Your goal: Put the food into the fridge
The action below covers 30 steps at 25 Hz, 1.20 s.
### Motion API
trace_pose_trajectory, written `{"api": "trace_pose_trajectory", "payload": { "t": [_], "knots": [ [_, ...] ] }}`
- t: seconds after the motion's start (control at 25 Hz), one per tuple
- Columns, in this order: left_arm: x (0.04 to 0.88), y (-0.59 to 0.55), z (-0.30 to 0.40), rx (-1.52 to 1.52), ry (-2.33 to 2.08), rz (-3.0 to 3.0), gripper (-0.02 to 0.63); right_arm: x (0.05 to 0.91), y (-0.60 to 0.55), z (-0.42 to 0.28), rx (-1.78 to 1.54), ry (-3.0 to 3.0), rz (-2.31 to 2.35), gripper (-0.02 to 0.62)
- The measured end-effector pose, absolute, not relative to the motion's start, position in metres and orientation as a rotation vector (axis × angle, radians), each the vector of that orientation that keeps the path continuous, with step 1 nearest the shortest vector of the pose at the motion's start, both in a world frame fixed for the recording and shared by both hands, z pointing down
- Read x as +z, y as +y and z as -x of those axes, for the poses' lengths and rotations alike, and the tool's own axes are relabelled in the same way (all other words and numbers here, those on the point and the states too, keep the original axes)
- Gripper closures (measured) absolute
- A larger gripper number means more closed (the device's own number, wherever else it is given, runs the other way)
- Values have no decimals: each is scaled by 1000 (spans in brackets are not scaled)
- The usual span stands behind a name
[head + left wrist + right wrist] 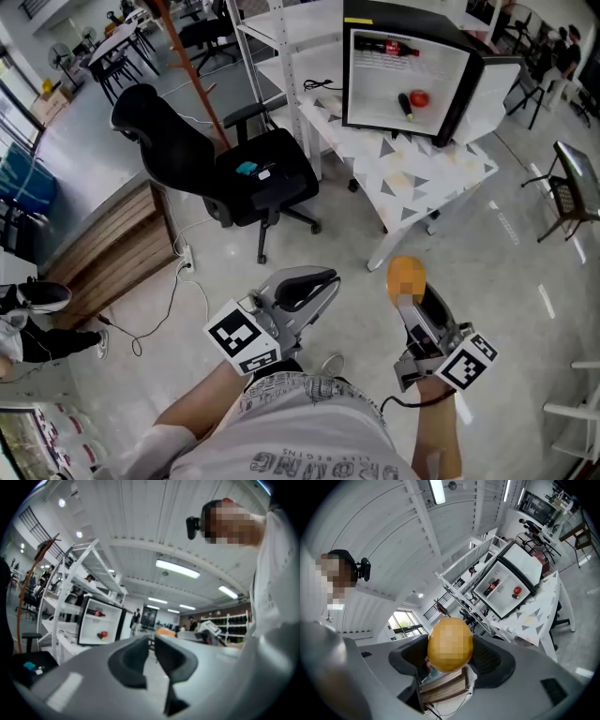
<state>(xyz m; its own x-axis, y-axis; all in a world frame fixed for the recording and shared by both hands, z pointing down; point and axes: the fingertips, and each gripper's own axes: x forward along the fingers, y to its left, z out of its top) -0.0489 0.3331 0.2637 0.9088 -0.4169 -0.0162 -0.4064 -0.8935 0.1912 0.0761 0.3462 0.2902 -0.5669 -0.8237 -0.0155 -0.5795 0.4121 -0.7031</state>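
Note:
A small black fridge [405, 19] stands open on a white table [422, 178] ahead, its door [497, 89] swung to the right. On its white shelves lie a red bottle [389, 46], a red tomato [419, 97] and a dark item [405, 104]. My right gripper [406, 289] is shut on a round orange fruit [406, 275], far short of the fridge. In the right gripper view the fruit [450, 644] fills the gap between the pads, with the fridge [506, 585] beyond. My left gripper [314, 281] is shut with nothing in it [151, 656].
A black office chair [225, 159] stands on the floor left of the table. White shelving [281, 37] rises behind it. A low wooden platform [112, 239] and loose cables [187, 281] lie to the left. Another chair [572, 192] stands at the right edge.

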Motion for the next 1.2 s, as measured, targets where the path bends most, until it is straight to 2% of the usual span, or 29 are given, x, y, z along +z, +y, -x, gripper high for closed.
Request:
{"api": "trace_pose_trajectory", "payload": {
  "t": [0.6,1.2],
  "knots": [
    [273,348,20,-67,-684,-2884,565,304,358,-111,-956,2326,1174,304],
    [294,298,7,-72,-678,-2877,565,323,309,-130,-964,2308,1183,304]
  ]
}}
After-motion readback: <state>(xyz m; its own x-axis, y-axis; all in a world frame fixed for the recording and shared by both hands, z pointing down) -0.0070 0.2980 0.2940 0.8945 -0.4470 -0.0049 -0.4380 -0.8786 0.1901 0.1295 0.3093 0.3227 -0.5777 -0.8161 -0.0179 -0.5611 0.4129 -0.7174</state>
